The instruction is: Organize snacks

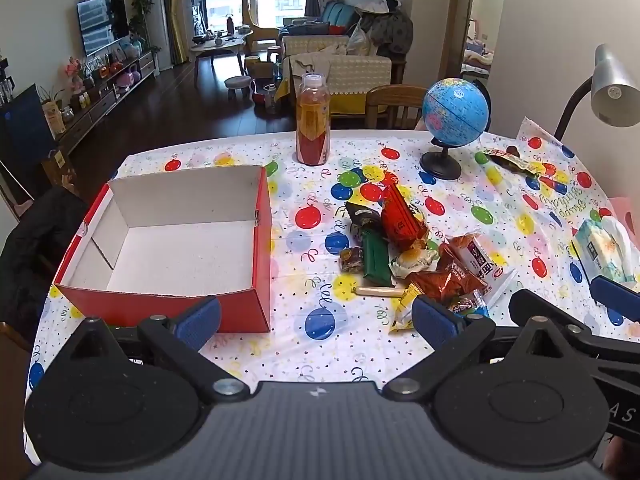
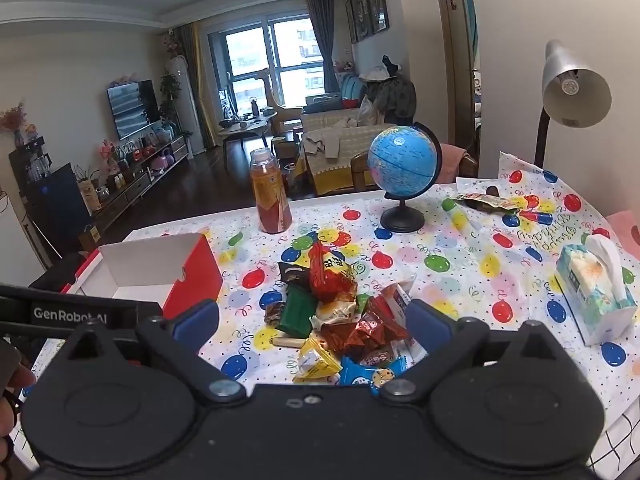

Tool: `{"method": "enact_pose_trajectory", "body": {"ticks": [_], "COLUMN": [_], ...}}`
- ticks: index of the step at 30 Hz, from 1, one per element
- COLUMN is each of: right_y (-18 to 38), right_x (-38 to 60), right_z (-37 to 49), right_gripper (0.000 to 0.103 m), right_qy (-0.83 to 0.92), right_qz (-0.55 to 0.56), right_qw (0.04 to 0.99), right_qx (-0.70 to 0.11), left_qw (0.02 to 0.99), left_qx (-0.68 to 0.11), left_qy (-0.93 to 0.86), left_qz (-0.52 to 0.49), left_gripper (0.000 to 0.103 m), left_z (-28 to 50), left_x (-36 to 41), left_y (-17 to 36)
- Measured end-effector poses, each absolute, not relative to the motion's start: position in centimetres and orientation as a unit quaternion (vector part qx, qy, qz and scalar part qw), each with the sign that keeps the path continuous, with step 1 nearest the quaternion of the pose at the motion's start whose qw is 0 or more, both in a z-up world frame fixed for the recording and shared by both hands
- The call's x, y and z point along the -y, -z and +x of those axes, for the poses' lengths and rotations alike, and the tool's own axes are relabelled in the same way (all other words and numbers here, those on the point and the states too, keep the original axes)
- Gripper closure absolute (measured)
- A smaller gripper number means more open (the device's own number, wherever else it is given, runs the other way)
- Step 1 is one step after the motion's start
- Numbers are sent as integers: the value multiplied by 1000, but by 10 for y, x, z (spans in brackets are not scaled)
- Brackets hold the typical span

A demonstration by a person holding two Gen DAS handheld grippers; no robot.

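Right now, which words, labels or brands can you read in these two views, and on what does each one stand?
"GenRobot.AI": on the left gripper's black body, partly hidden.
"Happy Birthday": on the balloon tablecloth, upside down.
"A S": on the right gripper's body, cut off.
Snack wrappers, bottle label, tissue pack: print too blurred to read.

An open red box with a white, bare inside sits upright. Right of the box, apart from it, the snacks lie heaped: a red bag on top, a green pack, orange wrappers, a yellow packet.
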State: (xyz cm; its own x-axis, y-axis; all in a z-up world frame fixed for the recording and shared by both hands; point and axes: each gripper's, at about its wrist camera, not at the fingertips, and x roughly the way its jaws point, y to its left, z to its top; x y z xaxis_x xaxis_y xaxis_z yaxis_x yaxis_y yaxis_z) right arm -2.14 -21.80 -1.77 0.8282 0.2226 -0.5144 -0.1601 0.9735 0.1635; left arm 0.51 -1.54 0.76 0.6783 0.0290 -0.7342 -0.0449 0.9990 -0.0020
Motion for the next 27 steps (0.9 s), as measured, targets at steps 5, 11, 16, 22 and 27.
{"method": "enact_pose_trajectory", "body": {"ticks": [5, 11, 16, 22, 27], "right_y": [20, 22, 17, 17, 18], "right_x": [217, 219, 222, 222, 222], "right_z": [-21, -20, -23, -24, -23], "right_gripper": [2, 2, 2, 2, 2], "right_qy": [-99, -99, -98, -98, -98], "right_qz": [57, 57, 57, 56, 56], "right_qw": [955, 954, 955, 955, 955], "right_qx": [-272, -276, -274, -275, -274], "left_qw": [917, 917, 918, 918, 916], "left_qx": [-399, -398, -397, -397, -400], "left_qy": [-19, -18, -16, -16, -15], "left_qz": [-9, -9, -4, -4, -8], "left_gripper": [1, 1, 1, 1, 1], "left_z": [5, 4, 5, 5, 6], "left_x": [17, 18, 22, 22, 20], "left_y": [-9, -9, -11, -11, -11]}}
